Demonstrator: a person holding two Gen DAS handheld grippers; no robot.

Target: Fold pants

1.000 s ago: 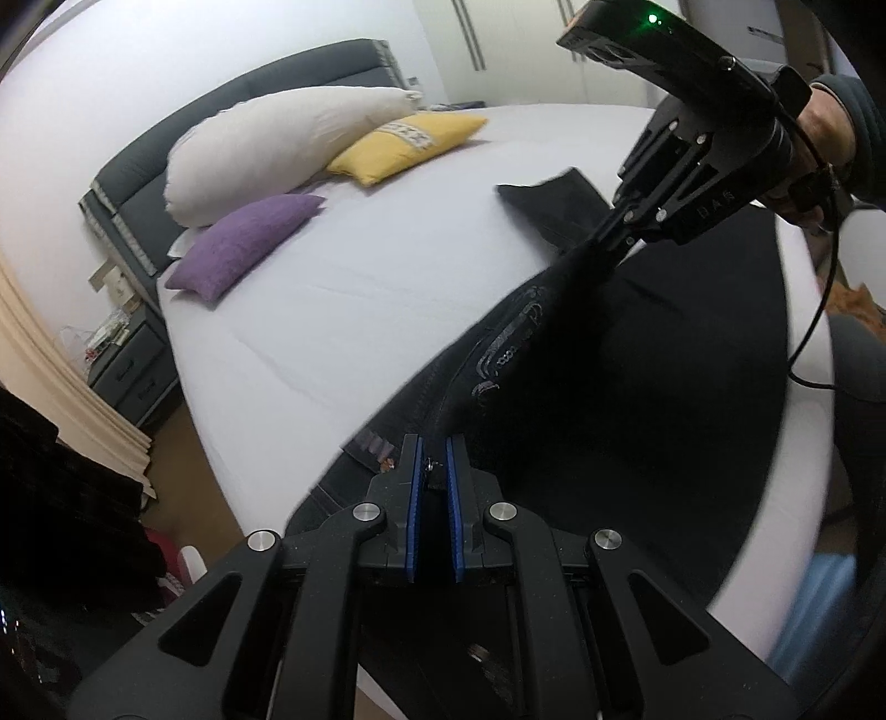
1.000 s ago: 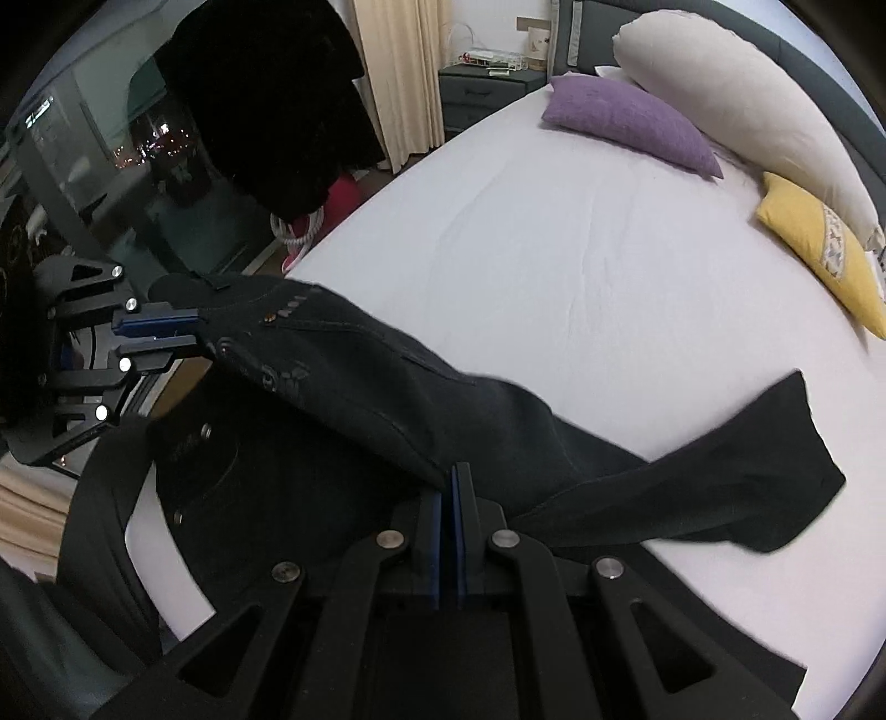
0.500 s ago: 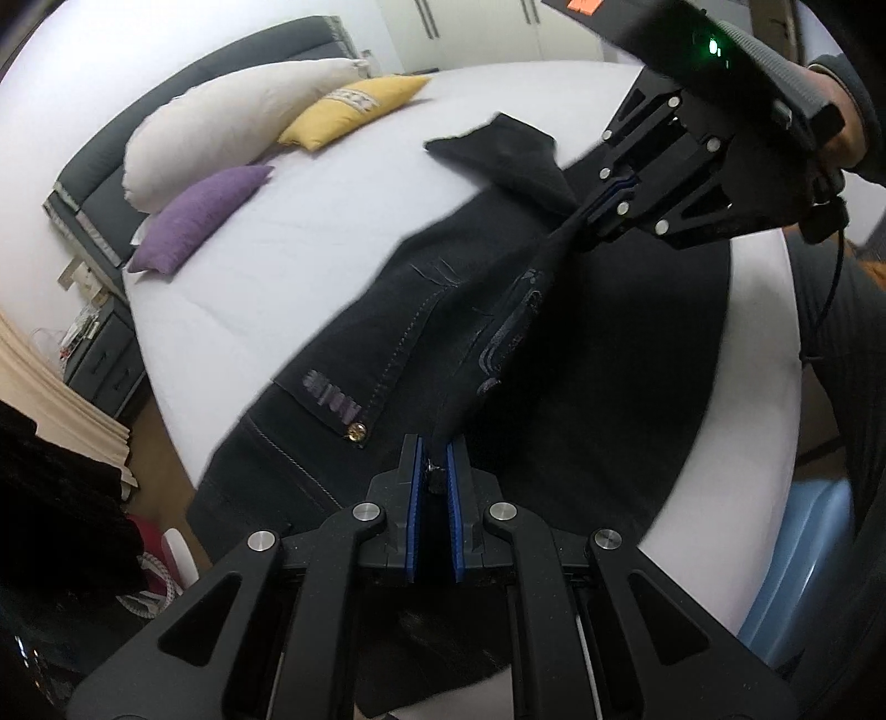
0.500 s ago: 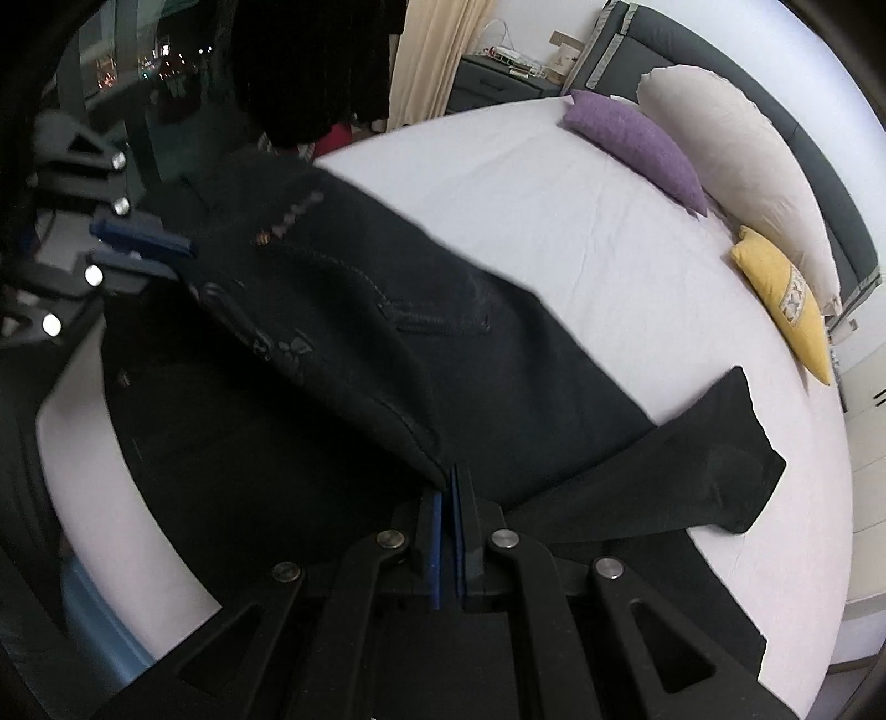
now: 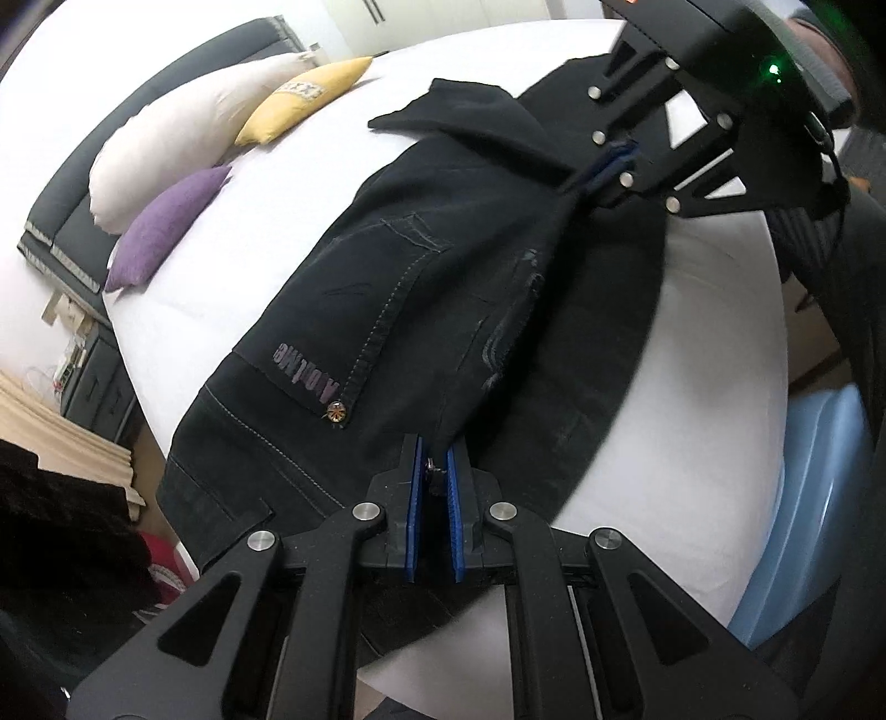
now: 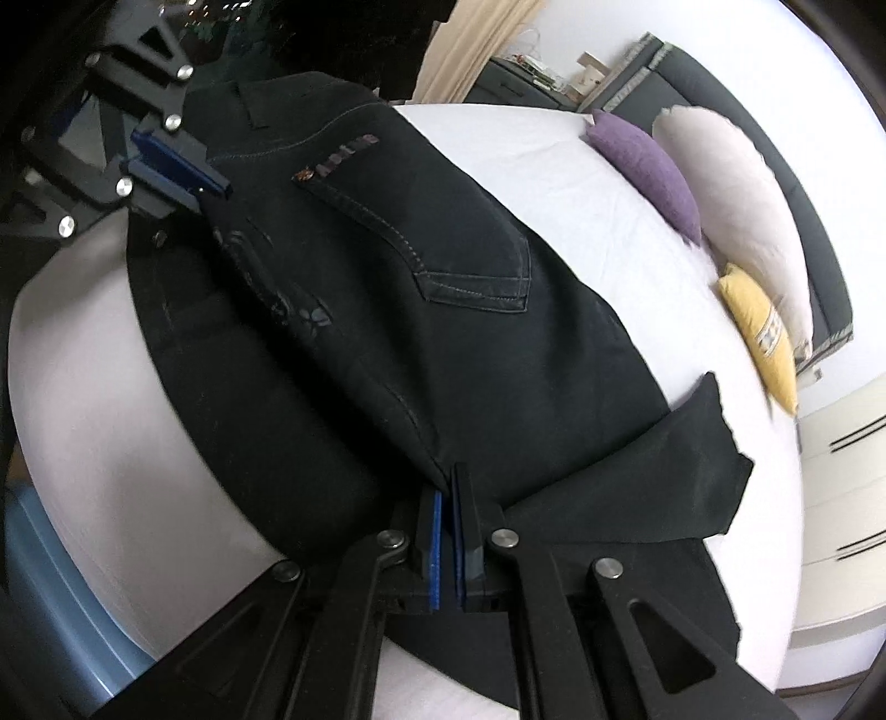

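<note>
Black denim pants (image 5: 421,288) (image 6: 443,310) lie across the near side of a round white bed (image 5: 232,232), one half folded over the other, back pocket up. My left gripper (image 5: 434,459) is shut on the fabric at the waist end. It also shows in the right wrist view as the left gripper (image 6: 216,185). My right gripper (image 6: 447,487) is shut on the folded edge near the knee, and appears in the left wrist view as the right gripper (image 5: 603,171). A loose leg end (image 6: 703,459) sticks out past it toward the pillows.
A purple cushion (image 5: 166,227), a white pillow (image 5: 188,138) and a yellow cushion (image 5: 299,99) lie at the dark headboard (image 6: 819,232). A nightstand (image 5: 94,382) and beige curtain (image 6: 470,50) stand beside the bed. A light blue tub (image 5: 808,498) sits below the near edge.
Both grippers have come down and carried the lifted pants half over toward the pillows. It now lies flatter on the lower half, pocket side up.
</note>
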